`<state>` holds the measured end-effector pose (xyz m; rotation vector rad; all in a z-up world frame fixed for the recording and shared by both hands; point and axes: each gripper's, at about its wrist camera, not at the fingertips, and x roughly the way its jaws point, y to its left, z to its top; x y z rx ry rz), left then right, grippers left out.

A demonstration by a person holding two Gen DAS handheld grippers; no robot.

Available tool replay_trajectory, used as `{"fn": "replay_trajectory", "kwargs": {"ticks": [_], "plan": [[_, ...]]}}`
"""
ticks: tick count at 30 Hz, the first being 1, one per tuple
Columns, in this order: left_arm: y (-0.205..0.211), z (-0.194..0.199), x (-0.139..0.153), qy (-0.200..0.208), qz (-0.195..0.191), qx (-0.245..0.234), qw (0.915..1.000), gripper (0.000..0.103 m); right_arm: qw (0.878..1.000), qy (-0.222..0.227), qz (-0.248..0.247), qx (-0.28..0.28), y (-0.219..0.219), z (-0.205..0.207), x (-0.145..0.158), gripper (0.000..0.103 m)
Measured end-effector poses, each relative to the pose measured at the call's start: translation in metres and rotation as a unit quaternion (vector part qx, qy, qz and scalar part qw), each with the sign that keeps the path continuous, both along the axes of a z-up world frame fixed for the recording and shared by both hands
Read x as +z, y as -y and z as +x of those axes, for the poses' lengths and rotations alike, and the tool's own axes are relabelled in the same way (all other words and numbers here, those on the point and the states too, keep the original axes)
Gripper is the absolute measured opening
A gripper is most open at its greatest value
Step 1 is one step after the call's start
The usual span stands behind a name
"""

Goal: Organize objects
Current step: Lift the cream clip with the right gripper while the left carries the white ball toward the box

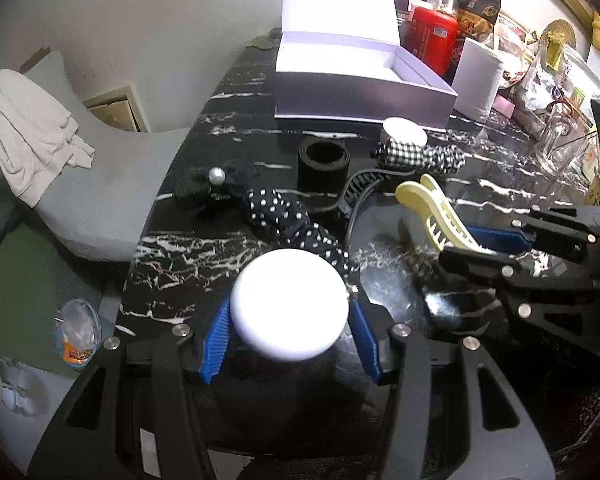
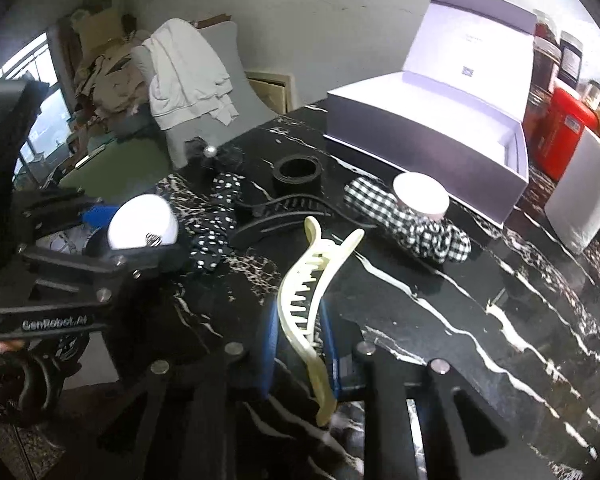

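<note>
My left gripper (image 1: 288,320) is shut on a round white jar (image 1: 289,305), its blue pads pressed on both sides; the same jar (image 2: 142,222) shows at the left of the right wrist view. My right gripper (image 2: 300,320) is shut on a cream hair claw clip (image 2: 312,280), seen from the left wrist as the clip (image 1: 432,210) in black fingers. On the black marble table (image 2: 460,300) lie a polka-dot scrunchie (image 1: 288,216), a black claw clip (image 2: 284,210), a black band (image 1: 324,162), a checkered scrunchie (image 2: 412,220) and a small white-lidded jar (image 2: 420,196). Behind them an open white box (image 1: 360,80) stands.
A black pearl hair piece (image 1: 212,188) lies at the table's left edge. A red canister (image 1: 434,38), a white container (image 1: 478,80), a glass mug (image 1: 560,140) and jars crowd the back right. A grey chair (image 2: 204,92) with a white cloth stands beyond the table.
</note>
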<state>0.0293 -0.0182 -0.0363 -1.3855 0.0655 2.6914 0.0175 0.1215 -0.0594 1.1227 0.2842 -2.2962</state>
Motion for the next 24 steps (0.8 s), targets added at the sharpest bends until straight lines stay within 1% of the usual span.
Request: {"fn": "replay_trajectory", "kwargs": {"ticks": [4, 8, 14, 24], "plan": [[-0.005, -0.001, 0.006, -0.009, -0.017, -0.007, 0.9998, 0.052, 1.000, -0.003, 0.002, 0.013, 0.001, 0.001, 0.009, 0.020], [-0.006, -0.004, 0.012, -0.007, -0.005, -0.014, 0.9999, 0.052, 1.000, -0.009, 0.003, 0.020, 0.001, 0.001, 0.019, 0.020], [-0.015, -0.011, 0.022, -0.011, -0.009, -0.030, 0.9994, 0.052, 0.999, -0.013, -0.001, 0.030, -0.001, -0.001, 0.033, 0.020], [-0.030, -0.039, 0.034, -0.020, -0.010, -0.047, 0.9986, 0.052, 0.999, -0.021, -0.004, 0.026, -0.008, -0.019, 0.052, 0.020]]}}
